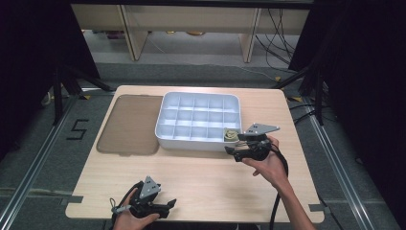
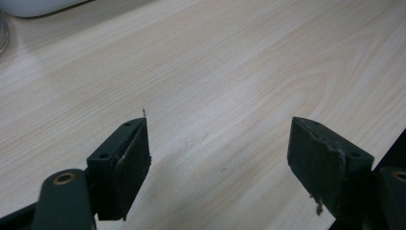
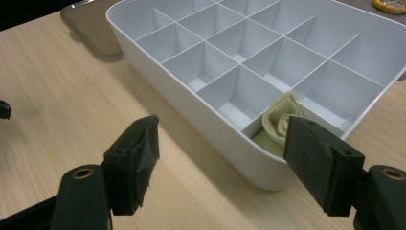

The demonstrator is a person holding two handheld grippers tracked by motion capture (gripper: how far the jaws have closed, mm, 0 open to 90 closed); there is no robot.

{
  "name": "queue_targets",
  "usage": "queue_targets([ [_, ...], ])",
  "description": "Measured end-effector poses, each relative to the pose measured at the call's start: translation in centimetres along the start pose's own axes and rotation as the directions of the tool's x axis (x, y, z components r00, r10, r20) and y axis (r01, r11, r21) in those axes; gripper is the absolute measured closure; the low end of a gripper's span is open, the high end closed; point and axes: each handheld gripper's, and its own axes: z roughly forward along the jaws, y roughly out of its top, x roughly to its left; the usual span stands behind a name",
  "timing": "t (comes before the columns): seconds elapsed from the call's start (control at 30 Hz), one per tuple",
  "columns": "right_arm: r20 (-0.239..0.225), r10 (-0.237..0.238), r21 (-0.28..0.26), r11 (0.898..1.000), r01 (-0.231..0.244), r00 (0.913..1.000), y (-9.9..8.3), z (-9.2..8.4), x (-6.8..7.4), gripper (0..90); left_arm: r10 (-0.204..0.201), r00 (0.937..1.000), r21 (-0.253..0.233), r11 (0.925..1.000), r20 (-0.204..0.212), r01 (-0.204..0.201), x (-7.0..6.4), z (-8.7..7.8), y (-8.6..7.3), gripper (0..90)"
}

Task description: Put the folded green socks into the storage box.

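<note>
1. A white box (image 1: 198,120) with many little rooms is sitting on the far half of the wooden table (image 1: 201,177).
2. A rolled-up cloth (image 1: 231,134), pale yellow, is lying in the near right corner room of the box. The right gripper view is showing it (image 3: 282,122) curled like a little rose, just behind the box's near wall.
3. The right gripper (image 1: 234,143) is staying just beside the near right corner of the box, right next to the cloth. Its jaws are standing wide apart and are pinching nothing.
4. In the right gripper view, one jaw is hanging over the bare table and the other is sitting in front of the box corner.
5. The left gripper (image 1: 168,207) is resting at the near edge of the table, toward the left, well apart from the box. Its jaws are spread wide too, with bare wood between them.
6. A flat brown lid (image 1: 129,124) is lying on the table, touching the left side of the box.
7. A person's hand is holding each gripper.
</note>
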Motion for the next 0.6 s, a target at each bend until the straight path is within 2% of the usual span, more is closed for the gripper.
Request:
queue_targets([
  [0.1, 0.002, 0.016, 0.020, 1.000, -0.016, 0.9999, -0.5, -0.5, 0.0, 27.4, -0.007, 0.9999, -0.007, 1.0000, 0.009, 0.007, 0.0, 0.0, 0.0, 22.2],
  [0.17, 0.006, 0.015, 0.006, 1.000, -0.015, 0.9999, -0.8, -0.6, 0.0, 27.4, -0.001, 1.0000, -0.001, 1.0000, 0.001, 0.001, 0.0, 0.0, 0.0, 22.3],
  [0.27, -0.003, 0.024, 0.017, 1.000, -0.024, 0.9997, -1.0, -0.9, 0.0, 27.4, 0.005, 1.0000, -0.001, 1.0000, 0.005, -0.005, 0.0, 0.0, 0.0, 22.2],
  [0.3, 0.003, 0.019, 0.002, 1.000, -0.019, 0.9998, -1.3, -0.9, 0.1, 27.3, 0.033, 0.9994, 0.021, 0.9992, 0.007, -0.033, 0.1, -0.2, 0.0, 22.2],
  [0.33, 0.003, 0.019, 0.002, 1.000, -0.019, 0.9998, -1.3, -0.9, 0.1, 27.3, 0.043, 0.9990, 0.020, 0.9989, 0.008, -0.043, 0.2, -0.2, 0.1, 22.2],
  [0.37, -0.012, 0.038, 0.016, 0.999, -0.038, 0.9992, -1.5, -1.2, 0.3, 27.2, 0.018, 0.9998, 0.003, 0.9998, 0.006, -0.018, 0.0, -0.1, 0.0, 22.2],
  [0.4, -0.012, 0.025, 0.003, 1.000, -0.025, 0.9996, -1.6, -1.2, 0.2, 27.1, 0.019, 0.9998, 0.002, 0.9998, 0.006, -0.019, 0.0, -0.1, 0.0, 22.2],
  [0.5, -0.013, 0.021, 0.024, 1.000, -0.021, 0.9997, -1.9, -1.4, 0.6, 26.1, 0.019, 0.9998, 0.002, 0.9998, 0.007, -0.019, 0.0, -0.1, 0.1, 22.2],
  [0.6, -0.029, 0.006, 0.015, 1.000, -0.006, 0.9996, -2.1, -1.5, 0.9, 26.1, 0.020, 0.9998, 0.002, 0.9998, 0.006, -0.020, 0.0, -0.1, 0.1, 22.2],
])
